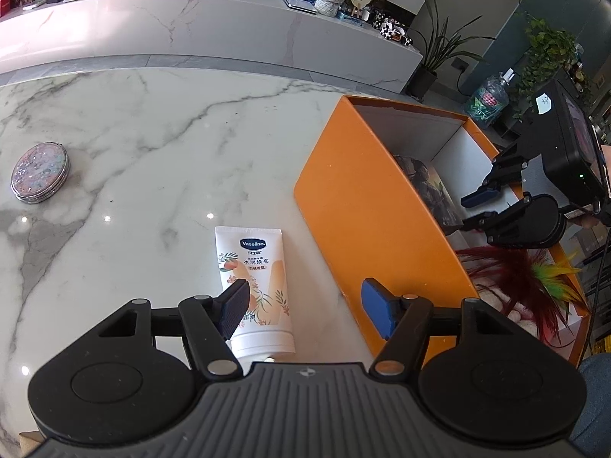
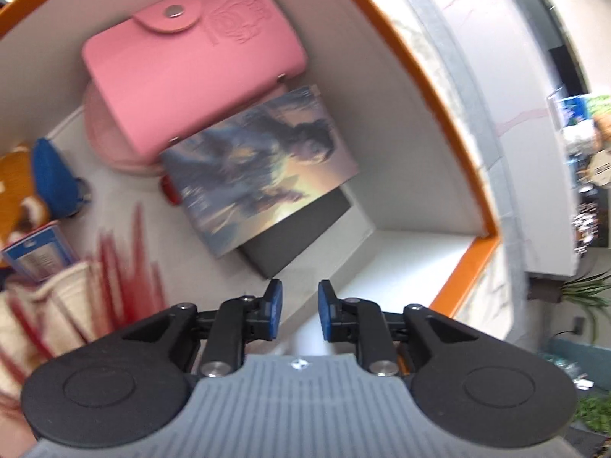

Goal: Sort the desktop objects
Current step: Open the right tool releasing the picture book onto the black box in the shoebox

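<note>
A white Vaseline tube (image 1: 256, 267) lies on the marble table (image 1: 160, 145), cap end toward me. My left gripper (image 1: 305, 310) hovers over it, open wide; its left pad (image 1: 233, 307) overlaps the tube's left edge and nothing is gripped. Beside it on the right stands an orange box (image 1: 355, 206). My right gripper (image 1: 471, 210) (image 2: 300, 305) points down into the box, open with a narrow gap and nothing between its pads. Below it a picture card (image 2: 259, 168) lies across a pink snap wallet (image 2: 191, 61) and a dark flat case (image 2: 301, 236).
A round glittery compact (image 1: 40, 172) lies far left on the table. The box also holds red and yellow-green feathers (image 1: 534, 282), a plush toy (image 2: 19, 198) and a small blue-and-white pack (image 2: 38, 252). A raised marble counter (image 1: 229, 26) with ornaments runs behind the table.
</note>
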Demonstrator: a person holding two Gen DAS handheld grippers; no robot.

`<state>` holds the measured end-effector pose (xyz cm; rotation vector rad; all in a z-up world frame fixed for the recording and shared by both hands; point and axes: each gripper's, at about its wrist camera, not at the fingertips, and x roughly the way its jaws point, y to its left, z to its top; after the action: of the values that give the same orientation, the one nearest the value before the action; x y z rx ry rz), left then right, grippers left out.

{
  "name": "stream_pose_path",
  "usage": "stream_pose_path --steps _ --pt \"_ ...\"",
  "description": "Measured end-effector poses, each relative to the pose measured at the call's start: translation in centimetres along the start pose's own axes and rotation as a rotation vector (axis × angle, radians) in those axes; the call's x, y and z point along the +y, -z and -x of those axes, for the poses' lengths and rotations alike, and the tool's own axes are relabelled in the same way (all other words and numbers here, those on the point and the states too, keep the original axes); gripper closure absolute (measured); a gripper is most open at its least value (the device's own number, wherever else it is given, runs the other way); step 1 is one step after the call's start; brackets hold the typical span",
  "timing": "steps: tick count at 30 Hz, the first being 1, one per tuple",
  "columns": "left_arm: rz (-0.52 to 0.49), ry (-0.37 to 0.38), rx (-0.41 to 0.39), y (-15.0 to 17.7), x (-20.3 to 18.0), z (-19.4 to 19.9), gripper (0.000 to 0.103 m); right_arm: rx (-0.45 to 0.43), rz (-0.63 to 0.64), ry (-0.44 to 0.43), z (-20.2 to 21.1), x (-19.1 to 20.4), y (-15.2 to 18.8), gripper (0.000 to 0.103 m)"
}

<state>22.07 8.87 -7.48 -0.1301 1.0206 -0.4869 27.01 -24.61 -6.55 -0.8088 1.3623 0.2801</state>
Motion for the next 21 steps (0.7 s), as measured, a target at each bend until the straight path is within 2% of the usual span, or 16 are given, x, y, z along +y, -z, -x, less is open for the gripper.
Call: stream_pose_path --steps 1,3,4,6,8,9,13,17,21 --pt "-0.003 0.002 0.000 0.0 0.0 0.0 0.026 0.001 -0.004 -0.029 0.0 0.0 0.0 0.060" --pt "-0.007 0.004 -0.001 0.1 -0.1 0.1 0.026 -0.009 -0.009 -0.050 -0.2 0.2 -0.2 0.046" --pt "-0.007 0.003 -0.001 0.1 -0.1 0.2 0.026 -0.013 -0.016 -0.052 -0.4 0.3 -0.4 0.044" --pt "-0.004 0.002 -0.001 0.2 0.0 0.2 0.026 -0.022 -0.037 -0.043 -0.9 0.2 -0.9 0.049" --pt "-0.002 0.004 -0.001 0.1 0.0 0.2 0.027 -0.034 -0.065 -0.049 -1.2 -0.1 -1.3 0.067" --pt "-0.003 0.008 -0.002 0.1 0.0 0.1 0.027 -0.041 -0.087 -0.044 -1.3 -0.4 -1.5 0.069" --pt "-0.012 0.033 -0.005 0.2 -0.4 -0.1 0.029 -0.118 -0.103 -0.026 -0.8 -0.6 -1.5 0.076" --pt "-0.009 0.076 0.000 0.4 -0.6 -0.4 0.034 -0.151 -0.275 -0.091 -0.5 -2.1 -1.6 0.079" --pt "-0.011 0.091 -0.001 0.5 -0.9 -0.5 0.037 -0.187 -0.281 -0.053 -0.3 -1.6 -1.9 0.080"
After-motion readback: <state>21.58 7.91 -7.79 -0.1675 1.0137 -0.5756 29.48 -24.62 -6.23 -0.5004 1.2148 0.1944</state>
